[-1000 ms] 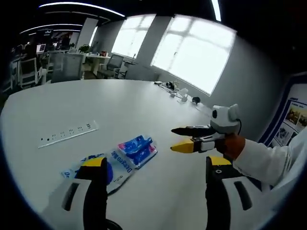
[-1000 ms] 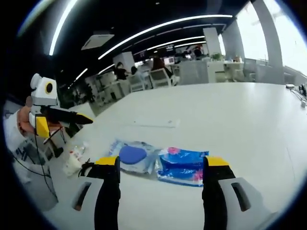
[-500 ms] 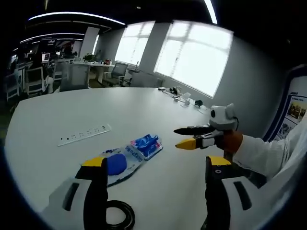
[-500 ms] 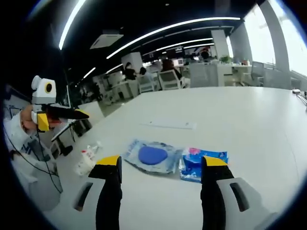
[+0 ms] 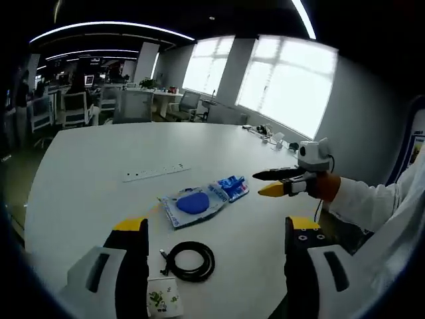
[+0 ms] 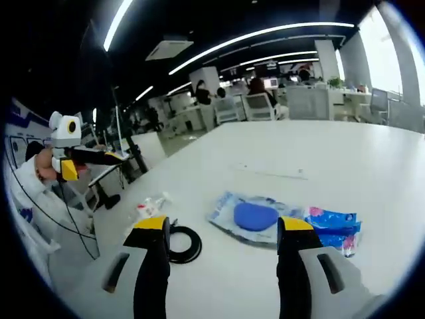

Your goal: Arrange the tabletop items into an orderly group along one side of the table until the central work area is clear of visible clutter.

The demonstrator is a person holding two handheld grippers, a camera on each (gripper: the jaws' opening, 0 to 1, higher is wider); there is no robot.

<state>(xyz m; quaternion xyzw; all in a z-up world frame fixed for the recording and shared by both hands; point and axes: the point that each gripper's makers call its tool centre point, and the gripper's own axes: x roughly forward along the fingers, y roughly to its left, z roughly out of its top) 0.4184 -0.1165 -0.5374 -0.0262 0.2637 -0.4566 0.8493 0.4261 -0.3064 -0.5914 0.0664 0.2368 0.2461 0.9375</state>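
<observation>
Pulled back since a second ago, both grippers, left gripper (image 5: 209, 229) and right gripper (image 6: 222, 226), jaws spread, holding nothing. Newly in view: black cable coil (image 5: 190, 260) between left jaws; blue pouch (image 5: 192, 203) at 12 o'clock, blue packet (image 5: 232, 187) touching at 1.

open office – bright windows (image 5: 285, 80), ceiling light strips (image 6: 265, 34), desks (image 6: 219, 113).

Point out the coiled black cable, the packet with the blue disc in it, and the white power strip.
coiled black cable (image 5: 191, 260), left gripper view, on the near arc of the coil.
packet with the blue disc (image 6: 255, 216), right gripper view, on the disc.
white power strip (image 5: 157, 173), left gripper view, on its middle.
</observation>
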